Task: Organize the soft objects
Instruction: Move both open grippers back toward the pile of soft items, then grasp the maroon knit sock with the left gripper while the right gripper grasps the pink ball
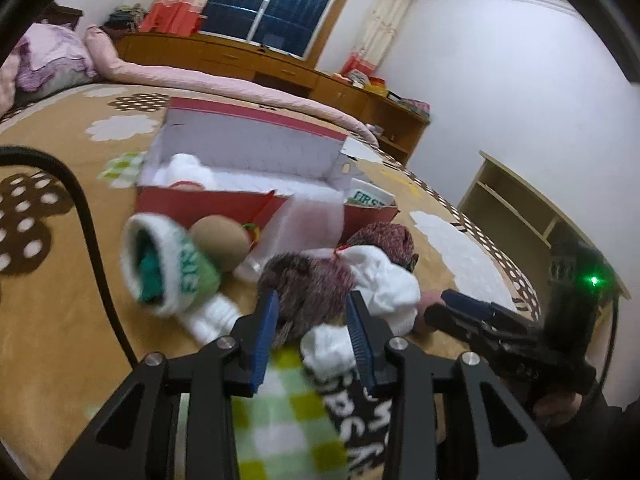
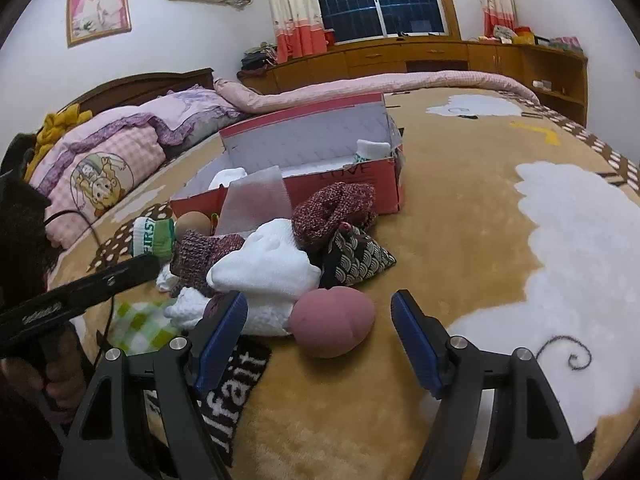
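A pile of soft things lies on the bed in front of an open red box [image 1: 224, 200] [image 2: 348, 184]. My left gripper [image 1: 314, 312] is open, its blue pads either side of a maroon knit piece [image 1: 308, 280] and a white sock [image 1: 332, 348]. My right gripper [image 2: 320, 316] is open around a pink ball [image 2: 332, 326]; it also shows in the left wrist view [image 1: 460, 304]. The pile also holds a green and white sock [image 1: 172, 264] [image 2: 154, 238], a tan ball [image 1: 220, 240] [image 2: 192, 222], white socks [image 2: 268, 264], a second maroon knit [image 2: 332, 208] and a patterned triangular pouch [image 2: 356, 256].
The tan blanket [image 2: 460, 240] with white cloud shapes covers the bed. A rolled pink quilt [image 2: 400, 80] and pillows [image 2: 100, 160] lie behind the box. White socks [image 1: 188, 168] lie inside the box. A black cable [image 1: 88, 216] crosses the blanket at left. A wooden shelf [image 1: 532, 216] stands at right.
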Motion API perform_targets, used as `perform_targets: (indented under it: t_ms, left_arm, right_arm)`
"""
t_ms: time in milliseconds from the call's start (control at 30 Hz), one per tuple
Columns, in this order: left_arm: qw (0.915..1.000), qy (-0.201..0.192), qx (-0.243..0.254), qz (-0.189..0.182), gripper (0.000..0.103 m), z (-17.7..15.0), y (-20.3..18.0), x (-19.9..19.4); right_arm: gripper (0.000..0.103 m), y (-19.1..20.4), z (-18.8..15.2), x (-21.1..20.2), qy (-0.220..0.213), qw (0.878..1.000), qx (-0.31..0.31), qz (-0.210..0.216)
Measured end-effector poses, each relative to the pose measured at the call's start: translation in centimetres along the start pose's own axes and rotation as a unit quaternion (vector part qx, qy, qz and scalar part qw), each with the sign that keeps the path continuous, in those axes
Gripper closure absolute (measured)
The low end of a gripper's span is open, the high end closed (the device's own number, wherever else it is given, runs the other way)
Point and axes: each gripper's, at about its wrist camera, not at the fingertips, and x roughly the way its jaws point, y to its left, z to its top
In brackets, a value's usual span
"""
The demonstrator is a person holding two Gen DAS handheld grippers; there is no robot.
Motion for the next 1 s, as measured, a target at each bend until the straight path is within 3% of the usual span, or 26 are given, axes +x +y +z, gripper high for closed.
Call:
perform_targets:
  t_ms: [167, 233, 267, 333, 500, 567, 700, 733, 767, 800, 1000]
  left_arm:
    - [0.9986, 0.04, 0.008, -0.035, 0.066, 1.1, -0.5, 2.8]
    - [0.9982, 0.049, 0.015, -0.031, 0.082, 1.1, -0.8, 4.2]
    - [0.9984, 0.047, 0.013, -0.029, 0.091, 1.1, -0.8, 4.4]
    - [0.9985, 0.037, -0.013, -0.039, 0.097, 1.3, -0.1, 4.2]
    - [0.9967, -0.008, -0.06, -0.053, 0.098, 2.2, 1.7, 1.5]
    - [0.9964, -0.022, -0.06, -0.055, 0.098, 2.7, 1.8, -0.3]
    - [0.9987, -0.037, -0.027, -0.023, 0.098, 2.4, 1.3, -3.5]
    - [0.9988, -0.039, -0.023, -0.019, 0.098, 2.1, 1.3, -4.1]
    - [0.9988, -0.041, -0.021, -0.017, 0.098, 1.8, 1.3, -4.7]
    - [0.9986, -0.043, -0.022, -0.019, 0.098, 1.5, 1.4, -5.3]
    - [0.9976, -0.06, -0.027, -0.021, 0.098, 1.1, 1.5, -5.9]
  right_arm:
    - [0.027, -0.1, 0.0, -0.4, -0.006, 1.0, 0.003, 0.012]
    - [0.027, 0.1, -0.1, -0.1, 0.001, 1.0, -0.002, 0.014]
    - [0.027, 0.3, -0.2, 0.0, 0.005, 1.0, -0.006, 0.013]
    - [0.027, 0.4, -0.3, 0.2, 0.008, 1.0, -0.009, 0.012]
    - [0.027, -0.2, -0.2, 0.6, 0.013, 1.0, 0.006, 0.012]
    - [0.027, -0.5, -0.2, 0.6, 0.015, 1.0, 0.012, 0.012]
    - [0.028, -1.2, -0.2, 0.7, 0.02, 0.999, 0.037, 0.03]
    - [0.036, -1.4, -0.2, 0.7, 0.022, 0.998, 0.043, 0.035]
    - [0.056, -1.6, -0.2, 0.8, 0.025, 0.998, 0.05, 0.043]
    - [0.065, -1.8, -0.2, 0.9, 0.029, 0.997, 0.056, 0.043]
    - [0.071, -1.9, 0.1, -0.1, 0.005, 0.996, 0.062, 0.065]
